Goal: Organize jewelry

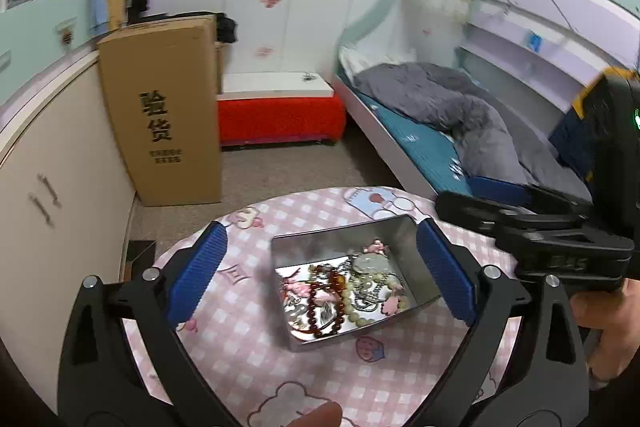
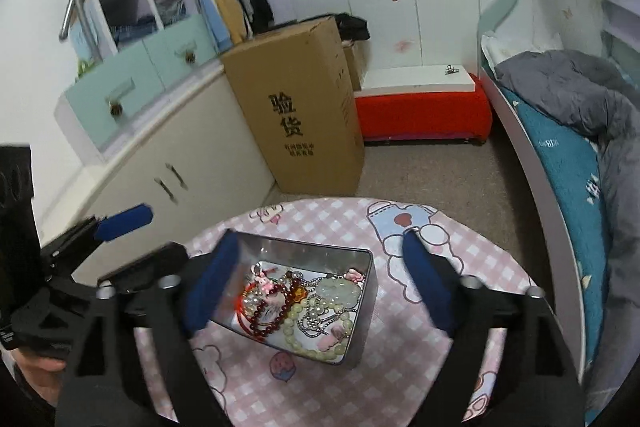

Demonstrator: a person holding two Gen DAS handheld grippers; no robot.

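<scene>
A shiny metal tin [image 1: 320, 241] sits on the round pink checked table [image 1: 248, 339]. It holds a tangle of jewelry [image 1: 344, 287]: dark red bead bracelets, pale bead strands, a silver chain, a pale green pendant. My left gripper [image 1: 320, 267] is open and empty, its blue pads either side of the tin, above it. In the right wrist view the tin [image 2: 362, 307] and jewelry [image 2: 304, 307] lie between the open, empty right gripper [image 2: 320, 279]. The left gripper's blue fingertip [image 2: 124, 223] shows at the left there, the right gripper's body [image 1: 560, 243] at the right in the left wrist view.
A tall cardboard box [image 2: 304, 107] stands on the floor beyond the table, beside cream cabinets [image 2: 160, 163]. A red bench [image 2: 424, 111] with a white top sits against the far wall. A bed [image 2: 568, 131] with grey duvet runs along the right.
</scene>
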